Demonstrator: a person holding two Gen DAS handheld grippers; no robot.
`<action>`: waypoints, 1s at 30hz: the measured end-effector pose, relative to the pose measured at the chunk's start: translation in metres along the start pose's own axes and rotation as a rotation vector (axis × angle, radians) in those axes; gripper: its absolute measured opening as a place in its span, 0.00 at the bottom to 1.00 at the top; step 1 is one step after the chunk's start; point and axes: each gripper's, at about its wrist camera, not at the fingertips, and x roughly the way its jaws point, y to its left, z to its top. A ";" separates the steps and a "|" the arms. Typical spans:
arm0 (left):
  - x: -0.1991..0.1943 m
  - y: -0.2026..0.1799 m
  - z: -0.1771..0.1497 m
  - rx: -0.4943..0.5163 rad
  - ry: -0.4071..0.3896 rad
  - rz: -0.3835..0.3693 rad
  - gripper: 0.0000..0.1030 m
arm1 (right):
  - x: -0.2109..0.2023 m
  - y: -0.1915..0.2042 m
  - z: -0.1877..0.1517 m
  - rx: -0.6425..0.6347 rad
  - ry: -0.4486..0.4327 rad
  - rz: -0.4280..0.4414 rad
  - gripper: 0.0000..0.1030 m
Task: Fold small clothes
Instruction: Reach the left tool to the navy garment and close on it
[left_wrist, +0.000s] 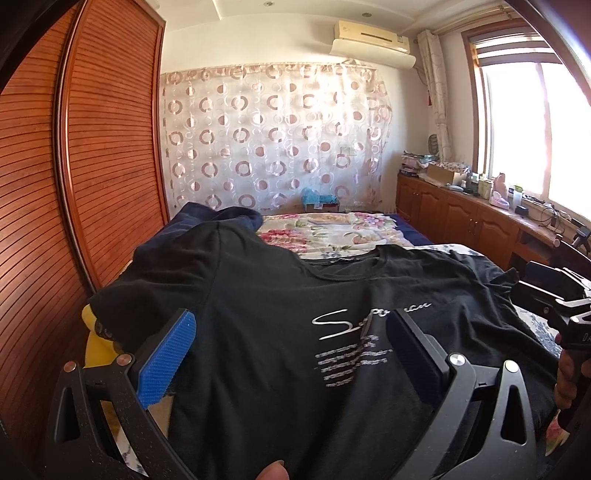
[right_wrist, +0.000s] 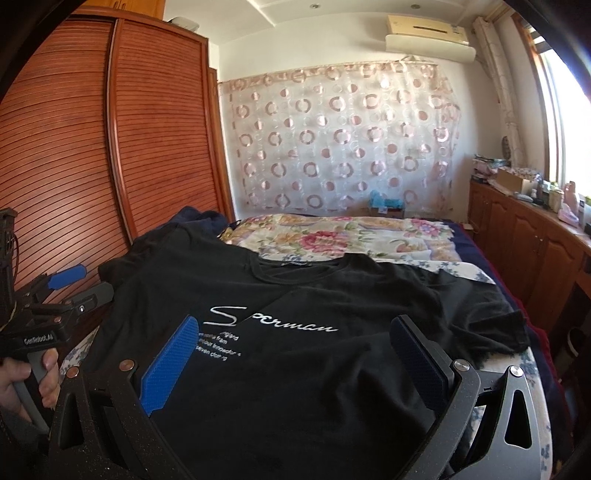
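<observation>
Bed (right_wrist: 543, 373): black T-shirt (right_wrist: 295, 369) spread flat; floral quilt (right_wrist: 332, 236) behind.

A black T-shirt (left_wrist: 280, 295) (right_wrist: 295, 295) lies spread out on the bed, front side up, with its round neck hole at the far end and its bottom edge close to the cameras. It has white curly writing across the chest and a few small lines of white words under it. The cloth is bumpy with wrinkles, a fold runs through the writing, and one short sleeve sticks out on each side.
</observation>
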 end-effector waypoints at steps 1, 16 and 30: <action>0.000 0.006 0.000 -0.006 0.005 0.004 1.00 | 0.004 0.002 0.002 -0.015 0.007 0.009 1.00; 0.015 0.103 -0.006 -0.065 0.088 0.121 1.00 | 0.059 -0.032 0.016 -0.009 0.137 0.170 0.99; 0.066 0.173 0.009 -0.173 0.210 0.061 0.85 | 0.100 -0.081 0.014 -0.022 0.268 0.169 0.97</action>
